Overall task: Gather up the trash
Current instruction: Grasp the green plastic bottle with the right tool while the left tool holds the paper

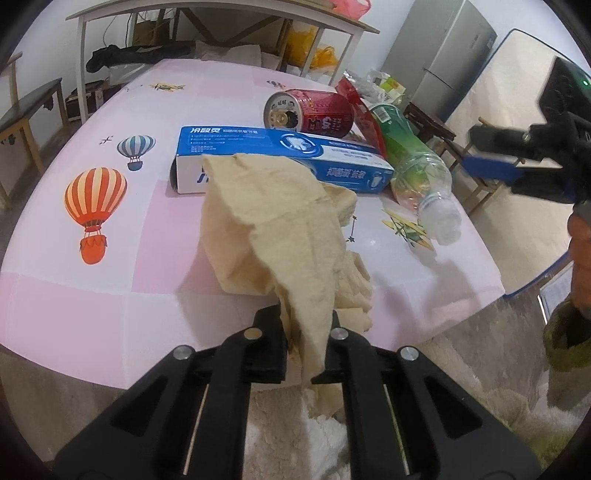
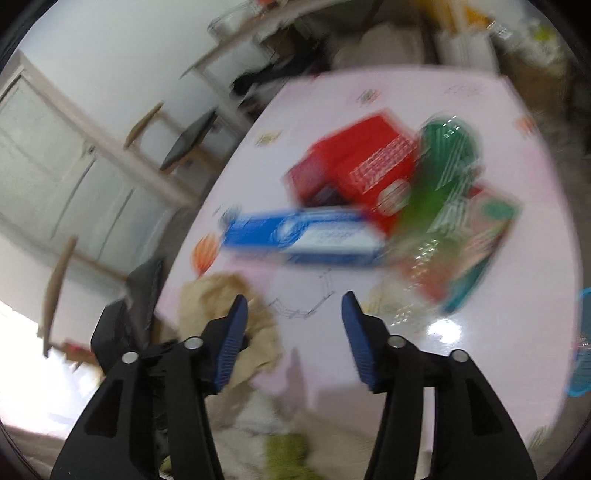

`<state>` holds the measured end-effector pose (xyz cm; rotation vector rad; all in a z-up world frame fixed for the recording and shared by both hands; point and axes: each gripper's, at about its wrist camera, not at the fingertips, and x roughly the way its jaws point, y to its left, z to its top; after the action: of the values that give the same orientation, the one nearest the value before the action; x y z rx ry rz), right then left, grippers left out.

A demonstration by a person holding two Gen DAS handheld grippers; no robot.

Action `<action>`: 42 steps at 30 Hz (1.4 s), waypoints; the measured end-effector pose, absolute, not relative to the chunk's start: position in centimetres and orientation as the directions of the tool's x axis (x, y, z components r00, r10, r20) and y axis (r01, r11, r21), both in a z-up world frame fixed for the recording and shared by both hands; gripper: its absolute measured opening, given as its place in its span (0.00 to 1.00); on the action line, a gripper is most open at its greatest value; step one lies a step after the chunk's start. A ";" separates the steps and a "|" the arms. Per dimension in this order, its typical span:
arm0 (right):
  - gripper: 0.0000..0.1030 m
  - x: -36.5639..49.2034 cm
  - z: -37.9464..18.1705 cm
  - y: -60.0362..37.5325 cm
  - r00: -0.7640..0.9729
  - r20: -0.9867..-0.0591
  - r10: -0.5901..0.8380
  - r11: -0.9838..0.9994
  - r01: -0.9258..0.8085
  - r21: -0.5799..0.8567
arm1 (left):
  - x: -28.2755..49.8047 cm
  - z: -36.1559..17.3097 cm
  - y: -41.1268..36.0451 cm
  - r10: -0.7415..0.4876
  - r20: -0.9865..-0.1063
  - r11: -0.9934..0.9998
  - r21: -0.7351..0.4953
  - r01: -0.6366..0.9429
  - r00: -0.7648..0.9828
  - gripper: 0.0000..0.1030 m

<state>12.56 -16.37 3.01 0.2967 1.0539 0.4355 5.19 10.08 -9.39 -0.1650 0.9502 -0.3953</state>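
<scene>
My left gripper (image 1: 308, 321) is shut on a crumpled beige paper tissue (image 1: 280, 221) and holds it just above the near edge of the pink table (image 1: 110, 302). Behind it lie a blue toothpaste box (image 1: 280, 157), a red can (image 1: 310, 110) on its side and a green plastic bottle (image 1: 417, 166). My right gripper (image 2: 293, 306) is open and empty, over the table's near edge; its view is blurred. It shows the tissue (image 2: 225, 295), the blue box (image 2: 306, 236), a red box (image 2: 354, 166) and the green bottle (image 2: 443, 162). The right gripper also shows in the left wrist view (image 1: 517, 158).
A red wrapper (image 1: 364, 107) and crumpled packaging (image 1: 384, 86) lie behind the can. A blue basket edge (image 2: 581, 343) shows at far right. A wooden table (image 1: 221, 14), bench (image 1: 26, 107) and fridge (image 1: 443, 48) stand beyond. A white fluffy rug (image 1: 295, 435) lies below.
</scene>
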 end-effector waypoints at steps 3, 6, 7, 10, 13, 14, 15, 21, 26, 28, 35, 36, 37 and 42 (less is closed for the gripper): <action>0.61 13.1 3.5 -17.9 0.466 -0.782 0.413 0.909 -0.154 0.388 | 5.3 -9.4 9.9 -0.387 -0.762 0.921 -0.300 0.248 0.518 0.05; 0.65 13.6 3.1 -19.2 0.486 -0.792 0.370 0.924 -0.106 0.367 | 5.3 -9.4 9.7 -0.374 -0.768 0.927 -0.288 0.241 0.521 0.05; 0.67 13.9 2.9 -19.6 0.487 -0.795 0.362 0.926 -0.091 0.366 | 5.3 -9.4 9.6 -0.371 -0.769 0.928 -0.285 0.240 0.521 0.05; 0.70 14.8 1.9 -20.0 0.484 -0.801 0.352 0.925 -0.052 0.375 | 5.3 -9.3 9.5 -0.363 -0.771 0.931 -0.278 0.236 0.523 0.05; 0.70 15.9 0.7 -19.7 0.468 -0.818 0.336 0.928 -0.017 0.371 | 5.4 -9.3 9.5 -0.363 -0.770 0.931 -0.278 0.236 0.524 0.05; 0.70 16.4 0.3 -19.7 0.463 -0.820 0.336 0.928 -0.012 0.373 | 5.3 -9.3 9.5 -0.362 -0.770 0.931 -0.278 0.236 0.524 0.05; 0.70 16.6 0.0 -19.5 0.459 -0.822 0.337 0.927 -0.010 0.375 | 5.3 -9.3 9.5 -0.362 -0.771 0.931 -0.278 0.236 0.524 0.05; 0.70 18.3 -1.2 -19.4 0.435 -0.828 0.353 0.919 0.007 0.395 | 5.3 -9.3 9.5 -0.368 -0.769 0.929 -0.283 0.237 0.522 0.05; 0.70 19.8 -2.5 -19.4 0.395 -0.845 0.361 0.912 0.040 0.409 | 5.3 -9.3 9.6 -0.375 -0.766 0.926 -0.288 0.243 0.523 0.05; 0.68 20.3 -3.1 -19.4 0.378 -0.847 0.373 0.906 0.050 0.421 | 5.3 -9.4 9.6 -0.377 -0.764 0.925 -0.291 0.243 0.523 0.05; 0.58 20.7 -4.2 -19.9 0.366 -0.848 0.385 0.894 0.081 0.440 | 5.3 -9.4 9.8 -0.385 -0.761 0.923 -0.297 0.246 0.523 0.05; 0.58 20.7 -4.2 -20.0 0.364 -0.846 0.389 0.892 0.082 0.445 | 5.3 -9.4 9.8 -0.384 -0.761 0.923 -0.296 0.247 0.523 0.05; 0.58 20.7 -4.3 -20.2 0.363 -0.845 0.392 0.890 0.083 0.449 | 5.3 -9.4 9.7 -0.384 -0.761 0.923 -0.295 0.248 0.523 0.05; 0.57 20.6 -4.3 -20.8 0.377 -0.829 0.412 0.873 0.095 0.478 | 5.3 -9.4 9.8 -0.387 -0.759 0.922 -0.300 0.246 0.524 0.05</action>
<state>20.58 -20.83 -4.27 0.4966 1.1792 0.2135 5.30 9.76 -9.39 -0.1628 0.9473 -0.3805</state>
